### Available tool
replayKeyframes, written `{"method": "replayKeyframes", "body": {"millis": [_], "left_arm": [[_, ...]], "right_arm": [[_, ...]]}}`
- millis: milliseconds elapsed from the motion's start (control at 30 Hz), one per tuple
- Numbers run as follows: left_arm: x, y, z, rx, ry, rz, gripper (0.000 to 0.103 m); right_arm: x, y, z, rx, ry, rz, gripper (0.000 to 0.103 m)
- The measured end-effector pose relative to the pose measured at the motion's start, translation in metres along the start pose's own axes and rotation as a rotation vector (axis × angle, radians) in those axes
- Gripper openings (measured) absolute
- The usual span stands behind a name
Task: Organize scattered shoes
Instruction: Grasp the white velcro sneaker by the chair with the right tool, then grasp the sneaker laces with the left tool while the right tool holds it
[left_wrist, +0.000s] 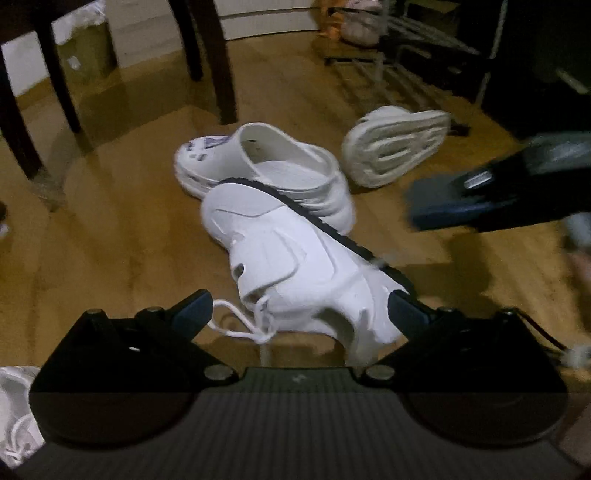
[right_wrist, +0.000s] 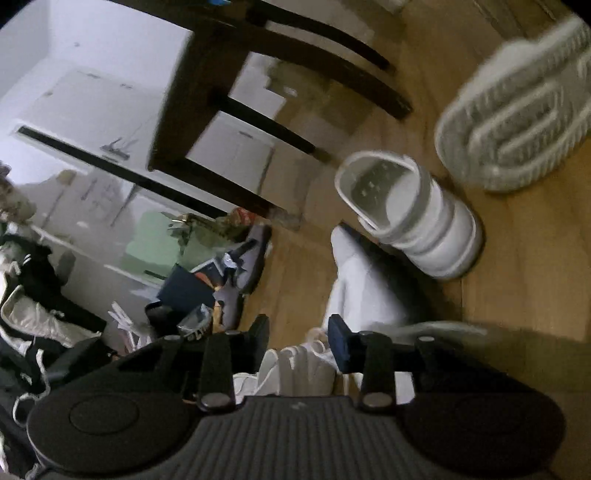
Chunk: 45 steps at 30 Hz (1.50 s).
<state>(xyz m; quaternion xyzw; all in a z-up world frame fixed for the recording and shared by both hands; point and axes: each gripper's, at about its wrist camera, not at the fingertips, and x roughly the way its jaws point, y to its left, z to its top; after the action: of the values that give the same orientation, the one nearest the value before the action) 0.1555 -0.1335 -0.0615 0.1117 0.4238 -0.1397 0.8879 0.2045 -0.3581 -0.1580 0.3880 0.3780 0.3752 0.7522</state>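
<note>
Three white shoes lie in a cluster on the wooden floor (left_wrist: 110, 258), seen from the left wrist view. Nearest is one laced sneaker (left_wrist: 291, 266), tipped on its side, with smooth moulded panels, a dark ridged sole edge and one loose white lace trailing toward the camera. Just behind it and touching it sits one chunky clog (left_wrist: 266, 166), upright, with a thick ribbed foam sole, an open heel and purple markings on the toe. To the right of the clog, apart from it, one slide sandal (left_wrist: 399, 147) is propped on edge so that its pale grooved tread faces the camera.

The left tongs (left_wrist: 301, 308) stand wide apart, the heel end of the sneaker lying between the two dark, blue-padded fingers; the right finger is at the sole, the left finger clear of the shoe. Whether the right finger presses the sole cannot be told.

In the right wrist view the right tongs (right_wrist: 301, 341) are parted with a narrower gap, white fabric showing between and below them; contact cannot be told. The same clog (right_wrist: 413, 218) and sandal sole (right_wrist: 517, 122) appear beyond.

Dark wooden chair legs (left_wrist: 218, 59) stand behind the shoes, and one metal-barred shoe rack (left_wrist: 399, 55) stands at upper right, carrying a pale, blurred shoe.
</note>
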Motion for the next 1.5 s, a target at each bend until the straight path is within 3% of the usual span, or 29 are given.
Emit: {"method": "replayKeyframes", "body": {"millis": [167, 233, 367, 500, 533, 567, 700, 733, 767, 867, 1000, 1167, 1367, 1433, 1500], "left_arm": [[0.022, -0.004, -0.007, 0.1, 0.038, 0.126, 0.103], [0.022, 0.003, -0.013, 0.084, 0.032, 0.129, 0.103], [0.027, 0.016, -0.016, 0.028, 0.015, 0.064, 0.103], [0.048, 0.007, -0.019, 0.171, 0.01, 0.13, 0.102], [0.055, 0.006, -0.018, 0.183, 0.013, 0.121, 0.095], [0.061, 0.007, -0.016, 0.17, 0.027, 0.105, 0.079], [0.084, 0.013, -0.004, 0.096, 0.088, 0.039, 0.053], [0.089, 0.014, -0.001, 0.077, 0.1, 0.021, 0.035], [0.092, 0.015, 0.001, 0.064, 0.106, 0.009, 0.022], [0.087, 0.013, 0.003, 0.008, 0.08, 0.021, 0.014], [0.061, 0.012, 0.005, -0.036, -0.016, 0.003, 0.012], [0.044, 0.017, 0.016, -0.084, -0.038, -0.021, 0.012], [0.048, 0.009, 0.01, -0.065, -0.032, 0.019, 0.013], [0.055, 0.015, 0.013, -0.108, -0.026, -0.021, 0.014], [0.059, 0.013, 0.019, -0.094, -0.014, -0.036, 0.015]], "right_arm": [[-0.019, -0.034, 0.001, 0.103, -0.061, -0.069, 0.057], [-0.016, -0.044, 0.004, 0.131, -0.067, -0.079, 0.057], [-0.005, -0.05, 0.003, 0.133, -0.061, -0.096, 0.057], [0.0, -0.049, 0.0, 0.14, -0.051, -0.098, 0.057], [-0.001, -0.049, 0.0, 0.141, -0.051, -0.099, 0.057], [-0.003, -0.048, 0.0, 0.148, -0.061, -0.106, 0.057], [-0.011, -0.05, 0.001, 0.18, -0.105, -0.117, 0.057], [-0.013, -0.052, 0.001, 0.185, -0.107, -0.113, 0.057], [-0.014, -0.053, 0.001, 0.188, -0.11, -0.114, 0.057], [-0.013, -0.056, 0.002, 0.193, -0.109, -0.122, 0.057], [-0.009, -0.059, 0.002, 0.182, -0.085, -0.14, 0.057], [0.0, -0.046, 0.001, 0.104, -0.034, -0.135, 0.061], [0.009, -0.008, -0.008, -0.029, 0.014, -0.171, 0.062], [0.011, 0.009, -0.011, -0.102, 0.02, -0.216, 0.074], [0.023, 0.029, -0.019, -0.238, 0.048, -0.314, 0.082]]}}
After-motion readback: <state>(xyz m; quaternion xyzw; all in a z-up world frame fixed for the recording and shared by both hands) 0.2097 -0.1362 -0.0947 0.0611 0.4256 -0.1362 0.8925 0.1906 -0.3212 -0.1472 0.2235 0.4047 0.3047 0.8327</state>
